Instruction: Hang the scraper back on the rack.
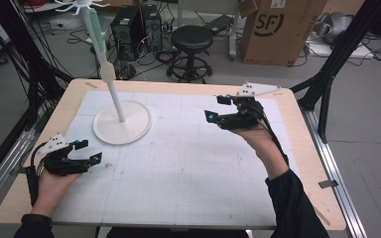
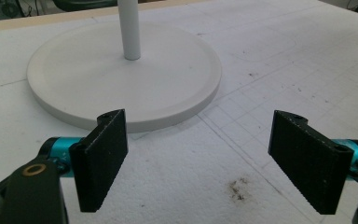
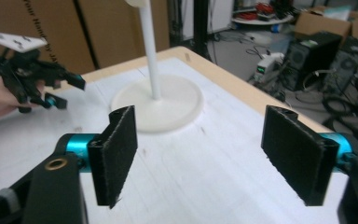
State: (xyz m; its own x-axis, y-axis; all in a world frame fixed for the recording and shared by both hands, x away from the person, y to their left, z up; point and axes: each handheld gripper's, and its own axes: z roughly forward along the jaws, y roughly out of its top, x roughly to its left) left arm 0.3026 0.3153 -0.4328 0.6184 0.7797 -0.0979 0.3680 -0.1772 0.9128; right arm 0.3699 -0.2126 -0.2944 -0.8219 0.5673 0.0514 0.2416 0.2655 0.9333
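Black fingers [image 2: 100,161] of the left gripper [image 1: 84,151] stand wide apart with nothing between them, low over the white mat [image 1: 188,173] on the counter [image 1: 69,99]. Just ahead of them sits the white stand [image 1: 122,121]: a round base with a slim pole rising from its middle. Across the mat, the right gripper [image 1: 218,108] is held above the surface, its fingers [image 3: 116,154] likewise spread and empty. Behind the counter stand a black stool [image 1: 192,39] and a cardboard box [image 1: 278,27], whose contents are hidden.

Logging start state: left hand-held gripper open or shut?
Open. The left hand-held gripper has its two black pads wide apart with nothing between them, only bare white mat below, short of the stand's round base.
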